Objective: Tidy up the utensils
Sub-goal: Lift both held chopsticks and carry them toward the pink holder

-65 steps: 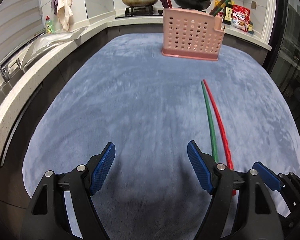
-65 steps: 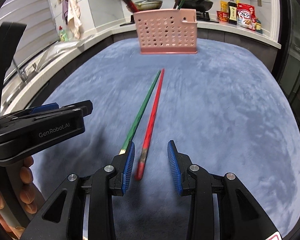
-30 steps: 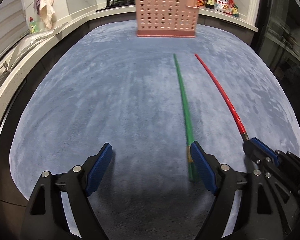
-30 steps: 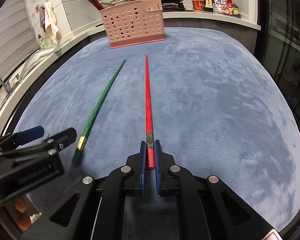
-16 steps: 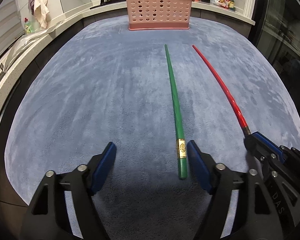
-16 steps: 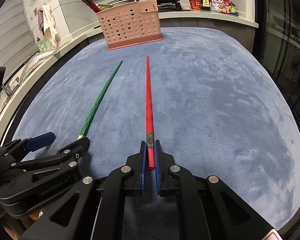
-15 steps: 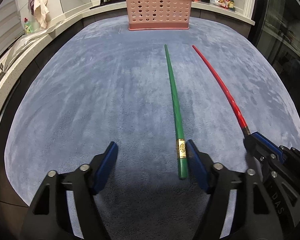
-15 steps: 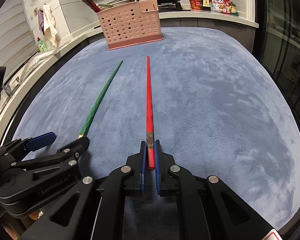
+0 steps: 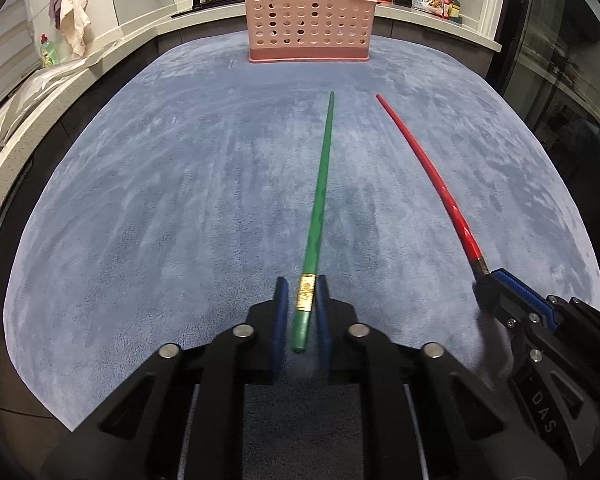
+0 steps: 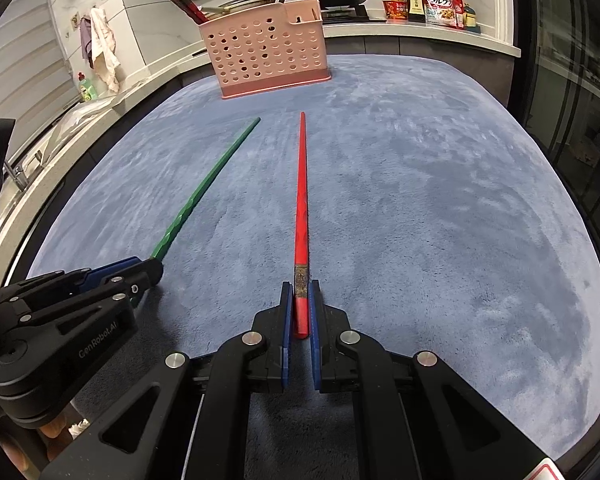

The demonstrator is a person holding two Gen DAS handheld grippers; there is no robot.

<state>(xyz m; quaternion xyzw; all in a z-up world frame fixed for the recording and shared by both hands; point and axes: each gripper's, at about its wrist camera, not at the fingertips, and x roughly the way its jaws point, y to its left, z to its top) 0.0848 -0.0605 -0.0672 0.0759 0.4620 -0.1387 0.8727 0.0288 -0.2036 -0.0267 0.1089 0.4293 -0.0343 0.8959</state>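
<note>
My left gripper (image 9: 301,286) is shut on the thick end of a green chopstick (image 9: 320,192), which points away over the blue mat toward a pink perforated utensil holder (image 9: 309,12). My right gripper (image 10: 300,290) is shut on the thick end of a red chopstick (image 10: 301,192), also pointing at the holder (image 10: 264,54). In the left wrist view the red chopstick (image 9: 432,168) and right gripper (image 9: 490,276) lie to the right. In the right wrist view the green chopstick (image 10: 204,188) and left gripper (image 10: 148,270) lie to the left. Several chopsticks stand in the holder.
The blue mat (image 9: 180,200) covers the table. Behind it a counter (image 10: 400,32) holds a stove with pans, sauce bottles and a cereal bag (image 10: 444,4). A sink and a green bottle (image 10: 85,88) are at the left. A dark glass wall is on the right.
My left gripper has moved right and closed on the green chopstick's end; half a second ago it was open beside it. My right gripper keeps its hold on the red chopstick.
</note>
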